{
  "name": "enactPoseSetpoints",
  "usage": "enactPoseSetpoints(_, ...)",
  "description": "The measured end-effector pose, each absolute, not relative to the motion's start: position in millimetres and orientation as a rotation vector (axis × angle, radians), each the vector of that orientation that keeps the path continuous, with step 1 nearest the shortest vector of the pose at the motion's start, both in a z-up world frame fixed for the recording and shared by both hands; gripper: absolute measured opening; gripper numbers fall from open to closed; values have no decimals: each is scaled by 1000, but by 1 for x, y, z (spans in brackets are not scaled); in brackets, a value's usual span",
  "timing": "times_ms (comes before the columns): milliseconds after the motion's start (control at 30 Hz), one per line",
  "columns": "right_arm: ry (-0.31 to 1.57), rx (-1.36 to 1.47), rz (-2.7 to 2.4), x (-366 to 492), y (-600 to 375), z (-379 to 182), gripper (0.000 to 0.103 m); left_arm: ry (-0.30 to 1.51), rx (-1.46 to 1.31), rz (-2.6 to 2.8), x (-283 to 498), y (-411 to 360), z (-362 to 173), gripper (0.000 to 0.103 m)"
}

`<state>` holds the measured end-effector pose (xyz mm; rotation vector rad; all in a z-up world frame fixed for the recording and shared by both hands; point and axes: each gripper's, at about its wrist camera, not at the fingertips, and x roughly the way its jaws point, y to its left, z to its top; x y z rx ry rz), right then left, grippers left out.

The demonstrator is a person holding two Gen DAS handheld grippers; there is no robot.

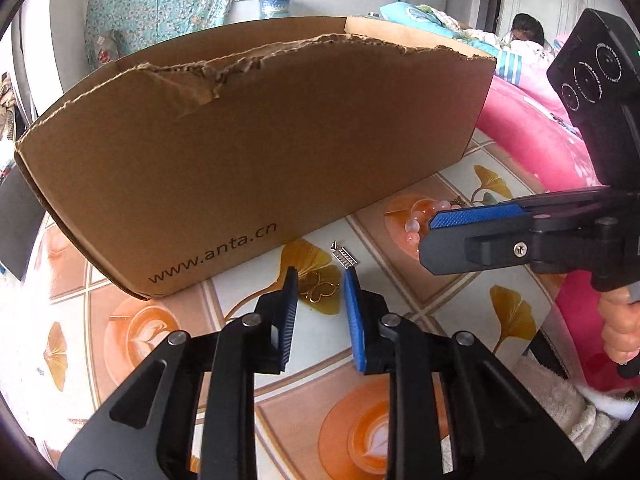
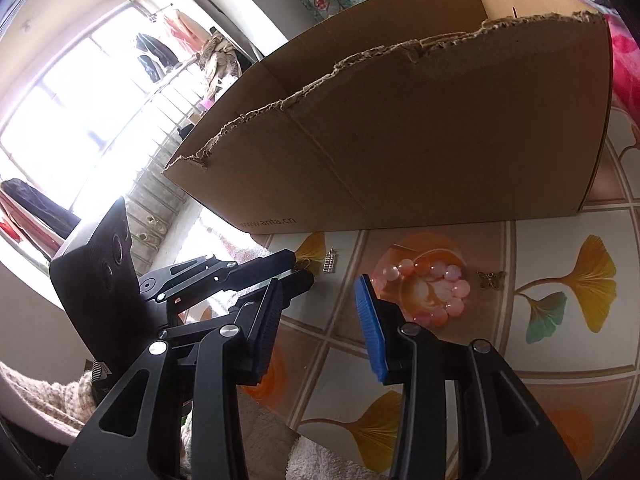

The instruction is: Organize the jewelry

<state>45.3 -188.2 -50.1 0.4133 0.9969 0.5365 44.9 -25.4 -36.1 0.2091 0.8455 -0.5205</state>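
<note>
**Fig. Small jewelry on the table before an open cardboard box**

The left gripper (image 1: 320, 280) hovers over a gold wire clover charm (image 1: 320, 289), fingers apart, nothing held. The right gripper (image 2: 320, 294), fingers likewise apart, points toward a pink bead bracelet (image 2: 436, 292). A silver bar charm (image 1: 344, 258) and a butterfly charm (image 2: 491, 280) lie nearby. All look light; the flat charms probably resist pinching, so the bracelet's bead strand gives the surest hold. The cardboard box (image 1: 260, 152) stands just behind.

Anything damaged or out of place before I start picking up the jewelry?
Yes: the cardboard box has a ragged, torn top edge along its near wall, with a flap peeled back near the left corner. The pink bead bracelet, gold butterfly charm and small silver piece lie loose on the tablecloth.
</note>
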Motion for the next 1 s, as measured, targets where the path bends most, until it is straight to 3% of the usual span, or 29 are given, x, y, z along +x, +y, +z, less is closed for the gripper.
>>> enactPoseSetpoints(300, 974, 390, 537, 45, -180, -42, 38, 821, 256, -484, 40, -31, -37, 17)
enactPoseSetpoints(367, 973, 392, 536, 45, -180, -42, 38, 818, 266, -484, 39, -32, -37, 3)
enactPoseSetpoints(667, 945, 344, 540, 42, -177, -31, 38, 854, 195, -493, 40, -20, -36, 2)
enactPoseSetpoints(1000, 929, 189, 562, 42, -149, -25, 38, 937, -128, -613, 39, 18, -41, 2)
